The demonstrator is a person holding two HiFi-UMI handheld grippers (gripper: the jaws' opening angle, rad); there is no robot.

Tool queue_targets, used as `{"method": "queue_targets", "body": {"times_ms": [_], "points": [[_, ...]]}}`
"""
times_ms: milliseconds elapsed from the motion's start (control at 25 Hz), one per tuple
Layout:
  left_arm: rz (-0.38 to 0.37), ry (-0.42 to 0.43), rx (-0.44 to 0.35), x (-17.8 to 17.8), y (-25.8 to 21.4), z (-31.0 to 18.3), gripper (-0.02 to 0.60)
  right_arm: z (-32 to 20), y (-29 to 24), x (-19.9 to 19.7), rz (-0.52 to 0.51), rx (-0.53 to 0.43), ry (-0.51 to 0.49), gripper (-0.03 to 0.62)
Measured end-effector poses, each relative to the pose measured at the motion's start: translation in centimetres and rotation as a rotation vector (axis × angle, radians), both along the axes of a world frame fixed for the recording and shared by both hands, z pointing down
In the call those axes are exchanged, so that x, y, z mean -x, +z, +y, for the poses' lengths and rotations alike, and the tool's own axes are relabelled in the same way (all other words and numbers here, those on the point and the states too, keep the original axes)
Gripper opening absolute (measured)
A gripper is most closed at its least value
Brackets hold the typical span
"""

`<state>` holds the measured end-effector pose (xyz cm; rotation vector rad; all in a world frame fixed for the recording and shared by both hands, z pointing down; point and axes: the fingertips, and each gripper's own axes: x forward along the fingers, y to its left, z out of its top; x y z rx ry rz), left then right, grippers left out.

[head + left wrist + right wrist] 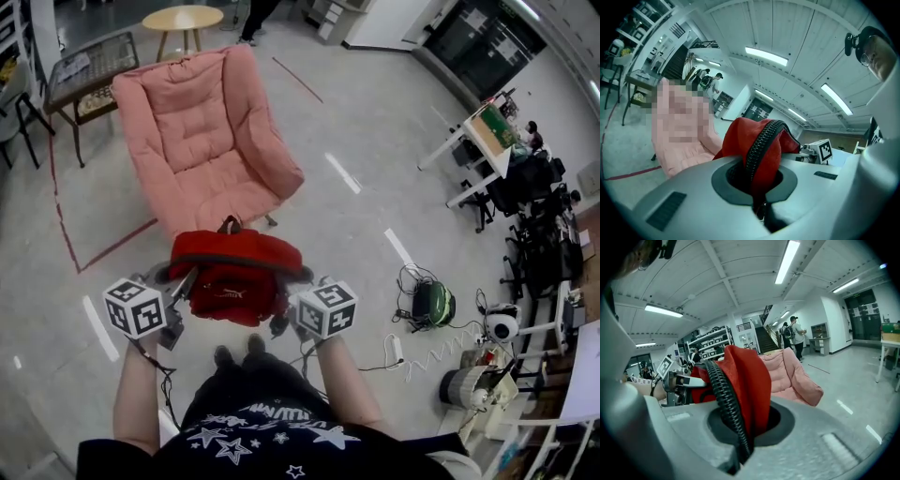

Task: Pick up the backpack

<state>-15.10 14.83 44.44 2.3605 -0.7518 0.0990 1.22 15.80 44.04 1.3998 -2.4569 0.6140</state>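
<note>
Your left tongs [184,287] and right tongs [282,322] each clamp the black-zippered edge of the red fabric backpack [234,272] — it hangs between them, clear of the grey floor [375,141], just before the pink padded armchair [202,131]. Its white logo [228,292] is too small to read.

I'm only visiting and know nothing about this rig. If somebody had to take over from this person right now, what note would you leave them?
Left gripper: shut on the red backpack, pinching fabric along the zipper.
Right gripper: shut on the backpack's other side, also at the zipper.
Backpack: hangs between the two grippers, off the floor, in front of the pink armchair.
Done: the pick-up.
Left: probably nothing except keeping both grips firm.
</note>
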Motion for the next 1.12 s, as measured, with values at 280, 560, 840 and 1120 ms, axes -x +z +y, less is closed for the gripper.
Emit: {"method": "queue_targets", "body": {"times_ms": [280,560,840,1120], "points": [[-0.026,0.007,0.012,-0.3,1.0,0.1,0.008,-0.1,1.6,-0.3,-0.019,0.035,-0.004,0.006],[-0.043,-0.039,-0.012,-2.1,0.0,5.8,0.008,5.2,1.0,-2.1,-0.033,0.004,-0.048,0.006],[-0.068,-0.086,-0.057,-5.3,-2.4,12.8,0.008,11.7,-1.4,-5.3,-0.038,-0.048,-0.089,0.006],[-0.069,-0.131,-0.063,-7.6,-2.4,20.4,0.008,18.6,-1.8,-7.6,-0.042,-0.062,-0.120,0.006]]}}
